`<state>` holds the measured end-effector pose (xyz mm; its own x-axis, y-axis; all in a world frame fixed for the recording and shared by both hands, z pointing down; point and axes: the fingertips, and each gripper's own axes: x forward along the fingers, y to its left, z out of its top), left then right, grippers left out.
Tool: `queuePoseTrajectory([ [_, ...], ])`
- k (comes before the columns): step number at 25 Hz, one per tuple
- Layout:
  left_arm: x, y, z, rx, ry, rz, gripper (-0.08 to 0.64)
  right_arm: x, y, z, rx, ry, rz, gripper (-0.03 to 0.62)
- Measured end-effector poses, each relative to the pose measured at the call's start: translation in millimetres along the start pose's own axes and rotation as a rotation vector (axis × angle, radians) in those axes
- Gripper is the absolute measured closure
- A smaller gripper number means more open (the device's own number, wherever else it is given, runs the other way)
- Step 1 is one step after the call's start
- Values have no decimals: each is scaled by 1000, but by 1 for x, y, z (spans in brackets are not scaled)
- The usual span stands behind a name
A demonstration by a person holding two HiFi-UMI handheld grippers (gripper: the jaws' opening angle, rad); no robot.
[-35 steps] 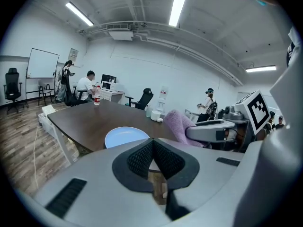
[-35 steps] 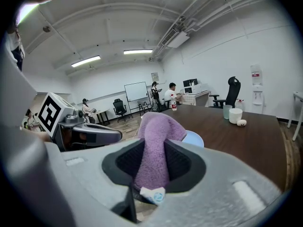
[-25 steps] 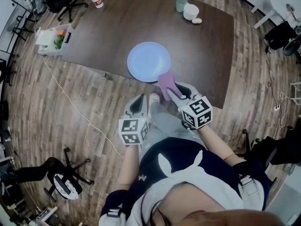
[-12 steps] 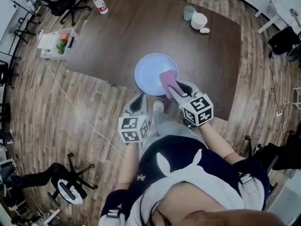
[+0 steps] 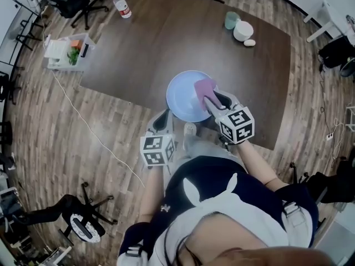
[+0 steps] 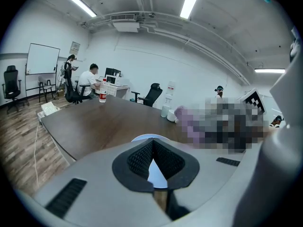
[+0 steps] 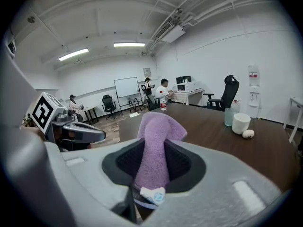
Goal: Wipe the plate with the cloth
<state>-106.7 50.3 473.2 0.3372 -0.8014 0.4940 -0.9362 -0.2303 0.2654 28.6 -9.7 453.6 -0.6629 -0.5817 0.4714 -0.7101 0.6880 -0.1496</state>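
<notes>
The person moves closer to the dark brown wooden table [image 5: 166, 37], and both grippers travel forward with them. The right gripper [image 5: 209, 100] carries the purple terry cloth [image 5: 204, 87] from the near rim of the pale blue round plate [image 5: 180, 98], where it hung mostly outside a second ago, to a spot over the plate's right part. The left gripper [image 5: 162, 119], earlier out over the wooden floor and apart from the table, now has its tip near the plate's near-left rim at the table's edge.
</notes>
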Motion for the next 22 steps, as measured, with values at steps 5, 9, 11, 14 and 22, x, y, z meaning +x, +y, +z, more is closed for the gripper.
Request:
queuePoseTrajectory([
  [5, 11, 21, 3, -5, 15, 10, 554, 23, -12, 5, -4, 14, -22, 472],
  [9, 19, 31, 6, -3, 30, 12, 554, 37, -19, 8, -8, 32, -28, 472],
  [11, 23, 35, 7, -5, 39, 12, 554, 44, -22, 8, -13, 44, -32, 472],
  [14, 31, 41, 8, -9, 55, 7, 554, 54, -27, 8, -11, 57, -36, 472],
  [22, 56, 52, -2, -10, 106, 3, 554, 77, -41, 0, -1, 90, -42, 472],
])
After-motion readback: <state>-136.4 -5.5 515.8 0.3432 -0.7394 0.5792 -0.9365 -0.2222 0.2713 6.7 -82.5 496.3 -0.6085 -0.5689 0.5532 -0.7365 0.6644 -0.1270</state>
